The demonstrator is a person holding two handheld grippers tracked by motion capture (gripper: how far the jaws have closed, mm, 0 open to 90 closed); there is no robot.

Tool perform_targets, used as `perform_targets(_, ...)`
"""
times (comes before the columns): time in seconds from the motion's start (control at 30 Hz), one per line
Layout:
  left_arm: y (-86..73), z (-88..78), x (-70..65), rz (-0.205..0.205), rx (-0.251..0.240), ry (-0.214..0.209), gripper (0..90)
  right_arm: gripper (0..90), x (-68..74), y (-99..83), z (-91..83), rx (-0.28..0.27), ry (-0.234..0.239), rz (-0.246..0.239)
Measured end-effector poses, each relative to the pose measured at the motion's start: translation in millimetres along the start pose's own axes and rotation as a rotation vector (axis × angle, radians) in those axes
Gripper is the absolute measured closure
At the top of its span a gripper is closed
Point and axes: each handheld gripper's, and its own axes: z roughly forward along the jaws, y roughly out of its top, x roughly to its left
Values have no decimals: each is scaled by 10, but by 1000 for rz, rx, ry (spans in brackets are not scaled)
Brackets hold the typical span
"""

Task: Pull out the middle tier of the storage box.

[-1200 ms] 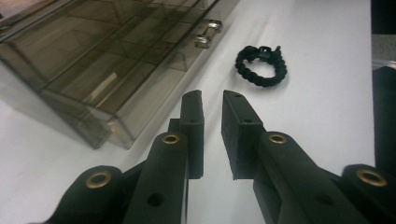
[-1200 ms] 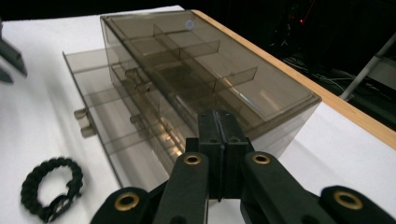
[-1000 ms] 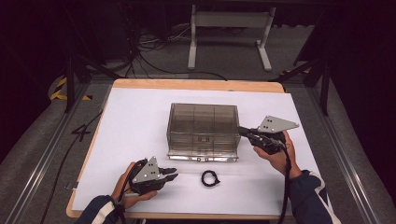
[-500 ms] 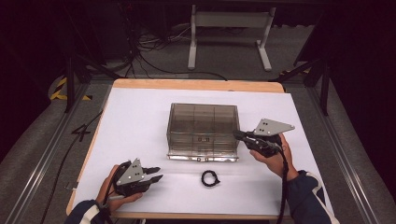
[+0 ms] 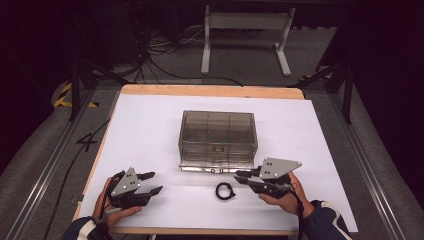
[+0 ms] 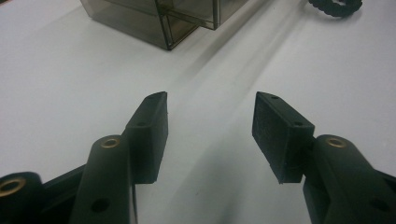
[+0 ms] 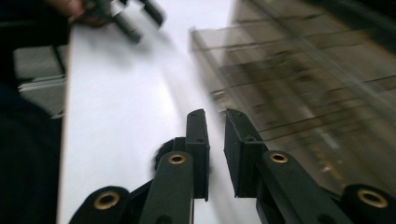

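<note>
**Risk note — small ring beside a light box**

Left gripper (image 6: 210,135): jaws spread wide, nothing between them, low over the white sheet (image 5: 150,130) near the front left edge. Right gripper (image 7: 215,149): jaws nearly closed, a narrow gap, empty — just right of the black ring (image 5: 224,190). The ring lies flat just in front of the smoky clear compartment box (image 5: 218,137). Likely failures: narrow jaws push the ring away; a sweep nudges the box.

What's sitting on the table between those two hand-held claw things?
In the high view, a small black ring lies on the white table between the left gripper and the right gripper, nearer the right one. The remaining stretch is bare.
</note>
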Motion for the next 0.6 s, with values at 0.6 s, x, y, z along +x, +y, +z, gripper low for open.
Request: perform_targets(0.6,-49,-9,15,-69,-68,36,205,662,271,-202,532,161,132,-68)
